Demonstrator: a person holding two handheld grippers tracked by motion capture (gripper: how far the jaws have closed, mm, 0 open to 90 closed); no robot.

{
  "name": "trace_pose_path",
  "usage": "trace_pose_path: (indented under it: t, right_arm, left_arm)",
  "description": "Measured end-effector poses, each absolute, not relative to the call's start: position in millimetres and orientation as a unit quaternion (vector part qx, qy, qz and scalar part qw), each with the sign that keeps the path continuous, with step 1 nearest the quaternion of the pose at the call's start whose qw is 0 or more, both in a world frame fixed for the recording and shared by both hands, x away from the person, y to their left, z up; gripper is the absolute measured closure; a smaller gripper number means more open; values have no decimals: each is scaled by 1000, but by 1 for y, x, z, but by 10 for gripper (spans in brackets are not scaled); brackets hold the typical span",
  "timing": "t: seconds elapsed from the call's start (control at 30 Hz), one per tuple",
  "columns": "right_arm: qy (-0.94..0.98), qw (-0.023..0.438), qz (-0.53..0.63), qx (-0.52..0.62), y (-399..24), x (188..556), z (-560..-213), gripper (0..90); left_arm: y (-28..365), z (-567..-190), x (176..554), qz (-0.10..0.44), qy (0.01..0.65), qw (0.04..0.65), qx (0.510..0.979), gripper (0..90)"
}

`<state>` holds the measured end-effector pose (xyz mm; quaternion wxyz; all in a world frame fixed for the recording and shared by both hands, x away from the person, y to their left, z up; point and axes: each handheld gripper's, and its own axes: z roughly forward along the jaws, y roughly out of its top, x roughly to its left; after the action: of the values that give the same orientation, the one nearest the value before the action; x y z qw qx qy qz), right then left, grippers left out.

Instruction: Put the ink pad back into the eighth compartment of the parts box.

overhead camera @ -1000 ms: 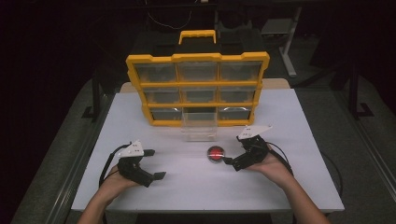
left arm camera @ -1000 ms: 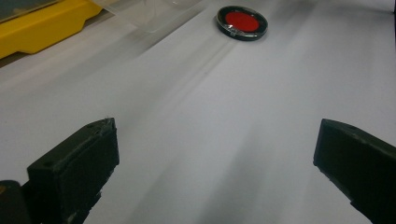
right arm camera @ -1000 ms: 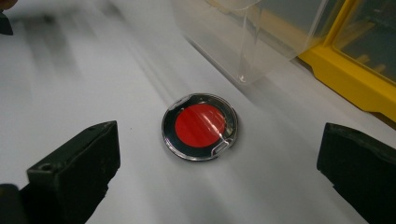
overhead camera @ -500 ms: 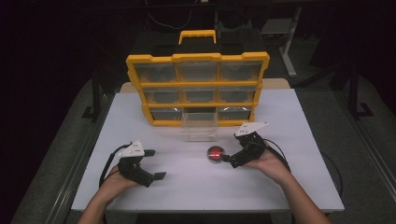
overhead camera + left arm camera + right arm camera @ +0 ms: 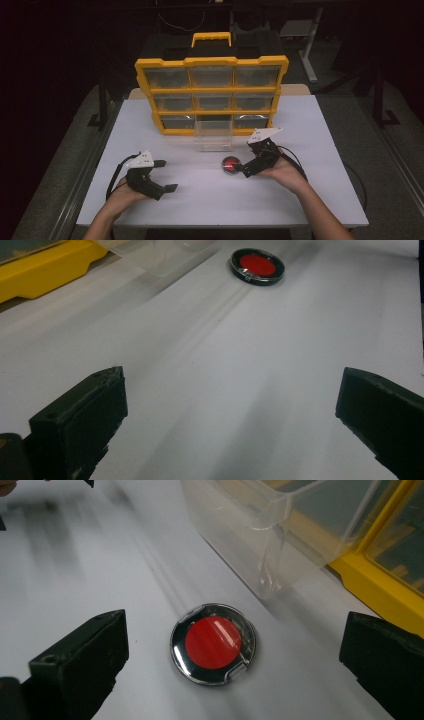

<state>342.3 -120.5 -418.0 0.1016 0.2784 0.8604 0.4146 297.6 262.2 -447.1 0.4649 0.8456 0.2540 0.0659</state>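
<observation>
Lying across the whole scene: white surface (image 5: 210,200), carrying everything listed below.

Standing upright at the far edge of the surface: yellow organizer cabinet (image 5: 212,92) with 3 rows of 3 clear drawers and a yellow carry handle on top.

Projecting from the bottom row, middle slot: 1 clear drawer (image 5: 213,134), pulled forward onto the surface. Showing in the right tool view as a transparent box with nothing discernible inside, its near corner just beyond the disc.

Resting at the left front of the surface: left tool (image 5: 165,176), held in the person's left hand (image 5: 120,197), aiming toward the surface centre. Jaws standing wide apart, gripping nothing; bare white surface lying between them in the left tool view, disc sitting well ahead.

Hovering at the right of centre: right tool (image 5: 242,169), held in the person's right hand (image 5: 282,172), tips pointing left at the disc. Jaws standing wide apart, gripping nothing; disc lying between and slightly ahead of them in the right tool view, touching neither jaw.

Lying flat on the surface just in front of the pulled-out drawer: round disc (image 5: 213,643) with a red centre and a dark, glossy rim.
</observation>
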Motion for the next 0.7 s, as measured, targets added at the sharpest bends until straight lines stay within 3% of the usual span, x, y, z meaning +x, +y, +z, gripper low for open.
trace_pose_path:
  t: [0.7]
  right_arm:
    - [865, 94, 410, 273, -103, 355, -423, 0]
  left_arm:
    - [262, -447, 297, 65, 254, 468, 844, 0]
